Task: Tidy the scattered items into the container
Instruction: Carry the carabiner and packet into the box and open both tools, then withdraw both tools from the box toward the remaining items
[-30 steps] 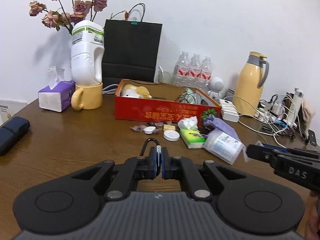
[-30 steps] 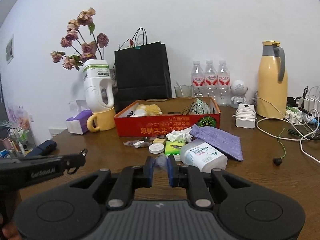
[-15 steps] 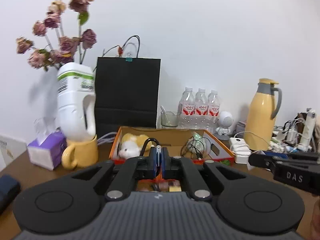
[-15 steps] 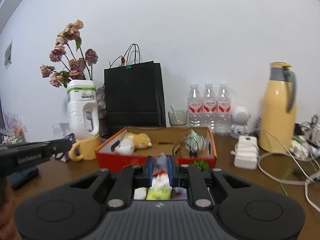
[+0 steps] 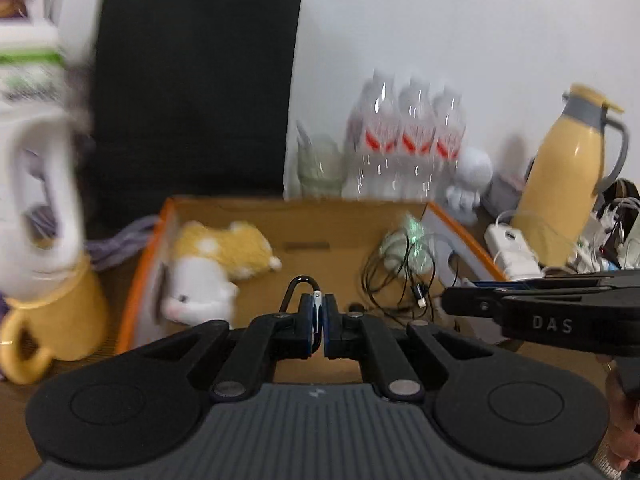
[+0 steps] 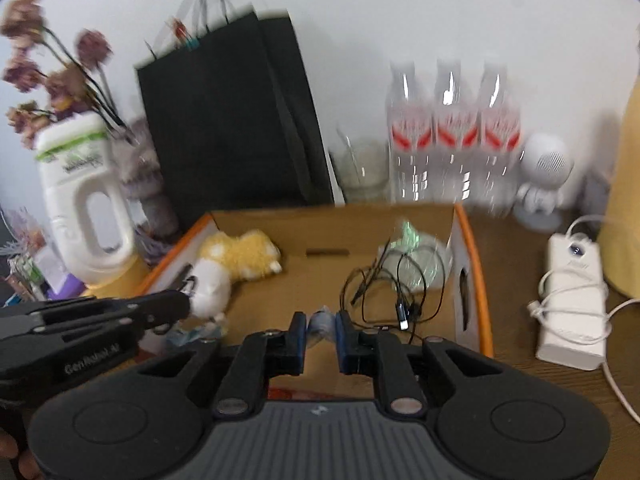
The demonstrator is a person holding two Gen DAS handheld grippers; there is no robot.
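The orange-rimmed cardboard box [image 5: 460,228] [image 6: 474,264] lies open below both grippers. Inside are a yellow-and-white plush toy [image 5: 216,264] [image 6: 236,260], a tangled black cable [image 5: 396,276] [image 6: 396,292] and a clear wrapped item [image 6: 420,252]. My left gripper [image 5: 318,320] is shut on a black carabiner clip [image 5: 300,284], held above the box's front part. My right gripper [image 6: 322,332] is shut on a small bluish crumpled plastic item [image 6: 320,322], also above the box's front. Each gripper shows in the other's view, at the side.
A black paper bag [image 5: 192,92] [image 6: 228,116], a glass [image 6: 362,172] and three water bottles [image 6: 452,132] stand behind the box. A white jug in a yellow mug [image 5: 44,272] is left. A yellow thermos [image 5: 568,184], white charger [image 6: 570,300] and cables are right.
Both grippers have moved forward from the table's front to above the box, keeping their items. The loose items in front of the box have dropped out of view.
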